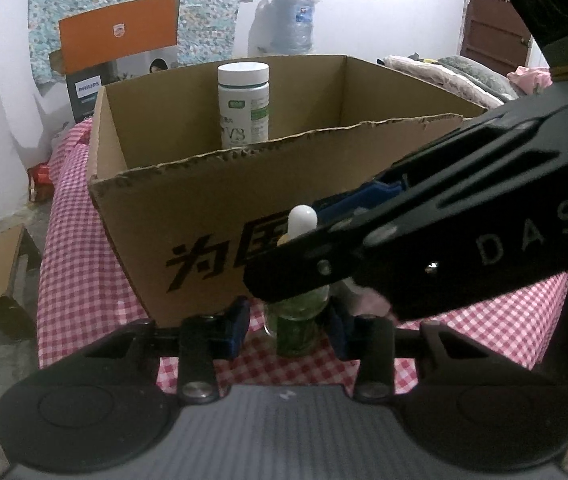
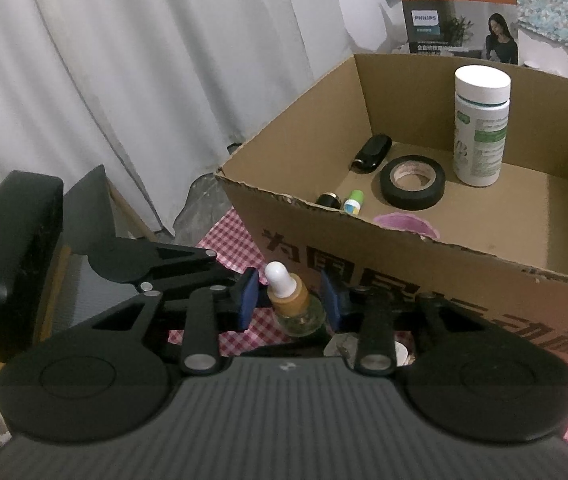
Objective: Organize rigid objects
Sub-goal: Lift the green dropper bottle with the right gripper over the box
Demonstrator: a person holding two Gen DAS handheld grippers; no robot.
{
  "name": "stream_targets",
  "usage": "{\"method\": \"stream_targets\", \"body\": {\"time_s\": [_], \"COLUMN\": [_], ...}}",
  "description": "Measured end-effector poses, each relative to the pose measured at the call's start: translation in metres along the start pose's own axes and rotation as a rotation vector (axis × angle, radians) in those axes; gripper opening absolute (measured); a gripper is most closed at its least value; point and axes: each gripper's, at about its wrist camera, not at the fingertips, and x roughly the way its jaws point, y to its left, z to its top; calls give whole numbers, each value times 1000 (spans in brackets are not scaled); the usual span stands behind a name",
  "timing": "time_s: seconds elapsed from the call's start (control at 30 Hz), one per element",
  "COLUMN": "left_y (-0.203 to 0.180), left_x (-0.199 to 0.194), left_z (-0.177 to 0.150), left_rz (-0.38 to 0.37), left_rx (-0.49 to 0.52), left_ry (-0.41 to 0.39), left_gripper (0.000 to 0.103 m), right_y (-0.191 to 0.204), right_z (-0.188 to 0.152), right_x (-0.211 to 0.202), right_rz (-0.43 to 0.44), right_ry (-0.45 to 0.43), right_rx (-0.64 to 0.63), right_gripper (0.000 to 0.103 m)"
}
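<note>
Cardboard box (image 2: pixel 423 264) holds, left to right: black case (image 2: pixel 371 153), tape roll (image 2: pixel 411 183), upright white bottle (image 2: pixel 481 124) (two small vials near front wall). Dropper bottle (image 2: pixel 293 304) stands between both hand-held grippers' parted fingers, left hand-held gripper (image 1: pixel 288 324) and right hand-held gripper (image 2: pixel 289 300), untouched, on checkered counter (image 1: pixel 84 248).

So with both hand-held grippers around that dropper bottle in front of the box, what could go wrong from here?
1. The dropper bottle stands between the open pads of both the right hand-held gripper and the left hand-held gripper; they may collide or tip it.
2. Lifting it into the cardboard box, it could clip the ragged front edge.
3. Dropped inside, it might topple the tall white bottle.
</note>
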Motion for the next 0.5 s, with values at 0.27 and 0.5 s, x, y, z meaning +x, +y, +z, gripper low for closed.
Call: {"method": "stream_targets", "body": {"time_s": [0.27,0.5], "left_y": [-5,-9], "left_x": [3,-7], "left_z": [0,-1], "left_rz": [4,15], "left_rx": [6,1], "left_ry": [-12,-26], "left_gripper": [33,33], "right_y": [-4,2], "right_z": [0,0], "right_x": [3,-6], "right_rz": [-2,8], "right_ry": [4,-11], "right_rx": [-7,-30], "right_gripper": [27,21]}}
